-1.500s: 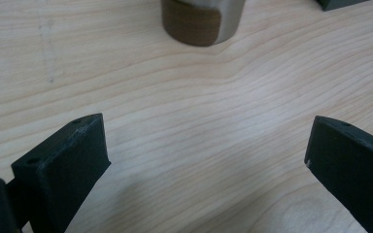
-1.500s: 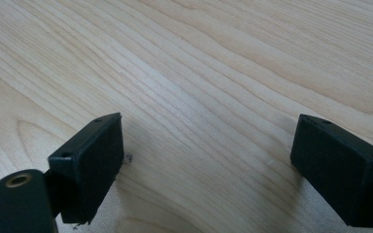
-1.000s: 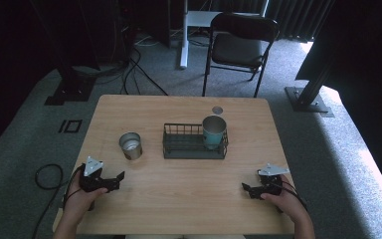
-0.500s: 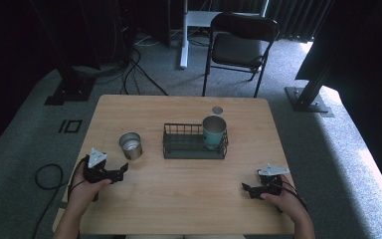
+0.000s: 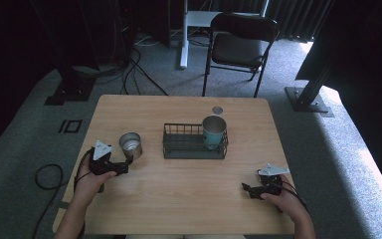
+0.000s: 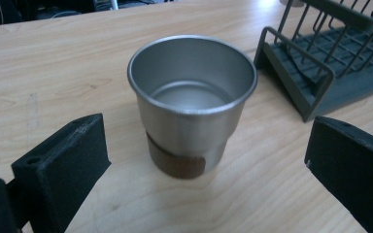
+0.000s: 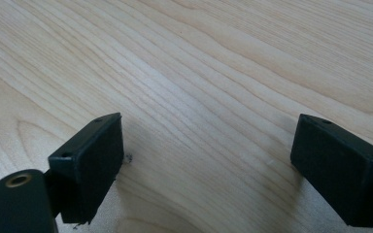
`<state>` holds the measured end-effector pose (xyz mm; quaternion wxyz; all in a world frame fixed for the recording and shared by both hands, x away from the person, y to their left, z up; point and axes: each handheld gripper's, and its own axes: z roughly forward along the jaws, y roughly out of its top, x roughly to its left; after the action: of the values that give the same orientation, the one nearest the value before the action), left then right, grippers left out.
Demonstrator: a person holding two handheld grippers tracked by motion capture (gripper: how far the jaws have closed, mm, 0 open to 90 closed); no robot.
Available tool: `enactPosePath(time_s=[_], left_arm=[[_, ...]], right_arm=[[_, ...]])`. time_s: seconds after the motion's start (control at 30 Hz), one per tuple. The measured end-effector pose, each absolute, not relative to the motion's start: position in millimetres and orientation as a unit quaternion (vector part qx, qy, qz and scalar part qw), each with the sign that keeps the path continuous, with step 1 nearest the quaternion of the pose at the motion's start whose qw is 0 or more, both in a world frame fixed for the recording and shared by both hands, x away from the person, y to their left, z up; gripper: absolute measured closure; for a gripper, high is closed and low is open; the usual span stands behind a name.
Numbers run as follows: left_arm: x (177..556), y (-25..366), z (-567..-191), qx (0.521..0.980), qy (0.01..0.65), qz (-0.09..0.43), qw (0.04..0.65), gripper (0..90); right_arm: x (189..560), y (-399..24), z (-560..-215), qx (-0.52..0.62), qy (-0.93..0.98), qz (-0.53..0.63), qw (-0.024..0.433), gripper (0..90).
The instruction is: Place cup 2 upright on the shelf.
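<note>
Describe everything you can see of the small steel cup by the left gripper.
The small silver steel cup stands upright on the light wooden table, left of the dark wire rack and apart from it. It is a smooth, slightly tapered tumbler with a rolled rim, and it is empty. A brown patch, perhaps a label or stain, marks its lower wall. The left gripper faces it with jaws wide open on either side, short of it, not touching.
</note>
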<state>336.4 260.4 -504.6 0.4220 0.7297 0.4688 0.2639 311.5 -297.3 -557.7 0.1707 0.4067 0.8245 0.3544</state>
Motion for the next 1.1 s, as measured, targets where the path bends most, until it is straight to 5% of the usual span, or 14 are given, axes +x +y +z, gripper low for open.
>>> enactPosePath(time_s=[1.1], left_arm=[[381,241,-512,0.729,0.469,0.267,0.421,2.5]], right_arm=[[311,-297,-558,0.407,0.824,0.355,0.171,11.5]])
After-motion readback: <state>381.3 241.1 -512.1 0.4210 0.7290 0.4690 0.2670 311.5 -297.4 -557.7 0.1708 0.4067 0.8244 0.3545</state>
